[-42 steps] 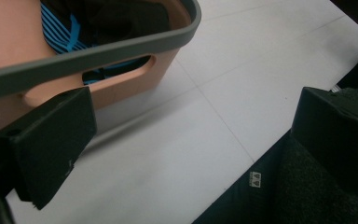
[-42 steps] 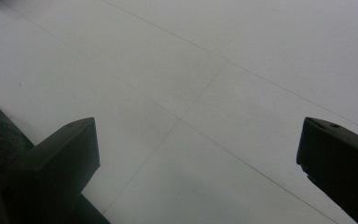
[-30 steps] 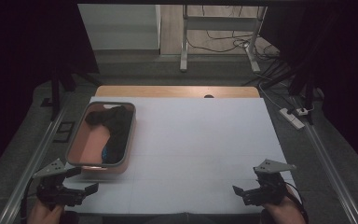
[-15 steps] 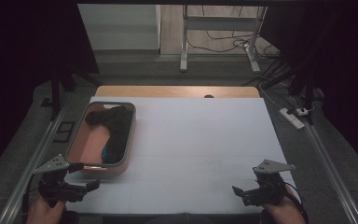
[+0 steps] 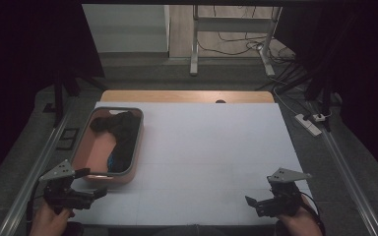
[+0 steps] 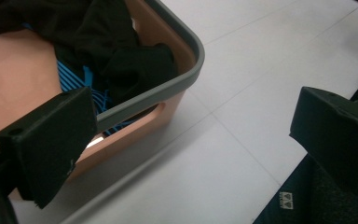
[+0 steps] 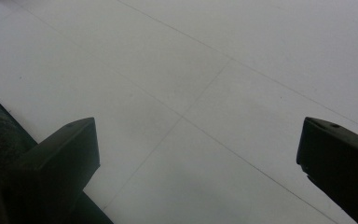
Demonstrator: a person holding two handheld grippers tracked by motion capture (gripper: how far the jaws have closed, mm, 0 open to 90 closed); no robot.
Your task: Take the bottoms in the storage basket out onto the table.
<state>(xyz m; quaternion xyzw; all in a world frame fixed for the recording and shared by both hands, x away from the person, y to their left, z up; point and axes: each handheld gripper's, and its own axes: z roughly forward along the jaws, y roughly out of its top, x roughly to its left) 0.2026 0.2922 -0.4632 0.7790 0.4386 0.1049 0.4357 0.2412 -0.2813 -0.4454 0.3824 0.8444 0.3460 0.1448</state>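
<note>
Hovering at the near left corner of the white tabletop (image 5: 216, 147), the left gripper (image 5: 89, 183) was held with its jaws spread wide and nothing between them, just short of the near end of a salmon-coloured plastic basket (image 5: 81, 150) with a grey rim. In the left gripper view that gripper (image 6: 186, 135) looked along its two black jaws, one overlapping the basket's near wall beside a slotted handle hole (image 6: 130, 119) and the other out over bare tabletop, so the basket (image 6: 186, 60) lay partly in front of the gap, apparently not touched. Inside the basket lay a heap of black clothing (image 5: 120, 130), bunched toward the far end and right side, with a bit of blue striped fabric (image 5: 112, 161) showing beneath it nearer the person; the same dark cloth (image 6: 116, 51) and blue stripes (image 6: 72, 79) appeared close up in the left gripper view. The basket stood on the left part of the table, its long side running away from the person. At the near right corner the right gripper (image 5: 256, 204) was held low over the white surface, well apart from the basket, its jaws likewise spread and empty; its own view (image 7: 198, 144) showed plain tabletop (image 7: 214, 70) between them.
</note>
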